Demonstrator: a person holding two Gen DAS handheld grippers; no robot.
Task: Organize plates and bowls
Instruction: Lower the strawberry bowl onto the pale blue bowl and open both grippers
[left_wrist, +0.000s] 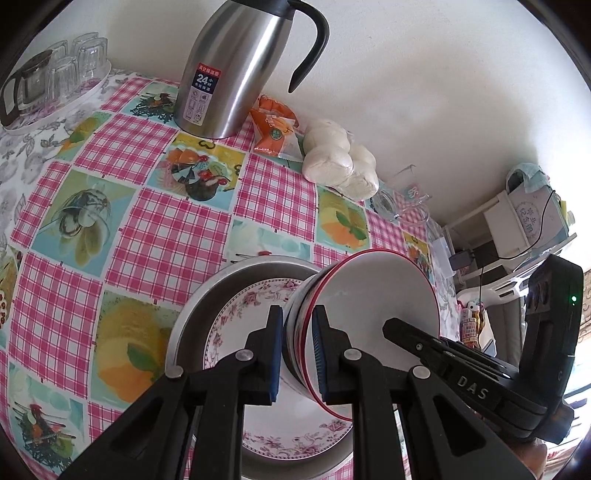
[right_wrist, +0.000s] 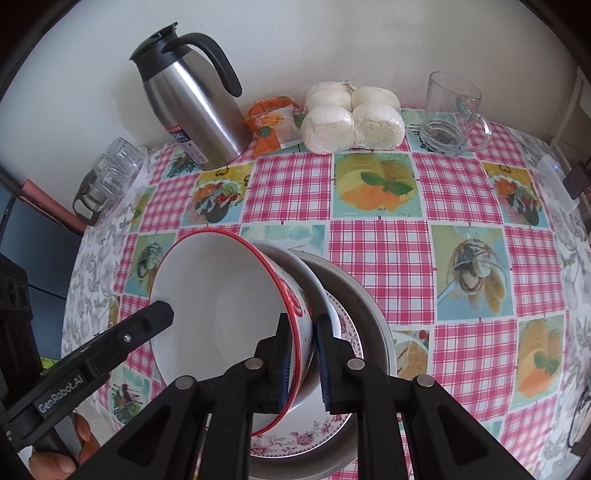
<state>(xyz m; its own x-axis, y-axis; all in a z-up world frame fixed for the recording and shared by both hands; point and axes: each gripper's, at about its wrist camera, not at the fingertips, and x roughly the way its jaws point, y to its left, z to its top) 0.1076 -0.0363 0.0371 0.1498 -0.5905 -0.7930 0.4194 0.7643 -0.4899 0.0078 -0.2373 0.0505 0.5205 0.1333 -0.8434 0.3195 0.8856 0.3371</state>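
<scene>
From your left gripper's camera, your left gripper (left_wrist: 297, 354) was clamped on the near rim of a white bowl with a red edge (left_wrist: 373, 295), one blue pad outside the wall and one inside. The bowl was tilted, its opening facing right. It sat on a flowered plate (left_wrist: 240, 306), and that plate lay inside a metal pan (left_wrist: 207, 295) on the pink checked tablecloth (left_wrist: 122, 147). Your right gripper (left_wrist: 397, 328) reached in from the right side of this view, one black finger inside the bowl. A steel jug (left_wrist: 229, 74) stood at the back by the wall, with an orange packet (left_wrist: 273, 125) and a bag of white buns (left_wrist: 340, 158) beside it.

From your right gripper's camera, your right gripper (right_wrist: 303, 354) was closed narrowly on the opposite side of the bowl's (right_wrist: 221, 295) rim, the wall caught between its pads. The bowl leaned with its opening facing left, resting on the flowered plate (right_wrist: 295, 439) in the metal pan (right_wrist: 365, 306). Your left gripper (right_wrist: 162, 314) came in from the left side of this view, its finger tip inside the bowl. A hand (right_wrist: 59, 454) showed beneath it. A glass mug (right_wrist: 450, 114) stood at the far right of the tablecloth (right_wrist: 380, 251), near the buns (right_wrist: 351, 118) and the jug (right_wrist: 192, 103).
</scene>
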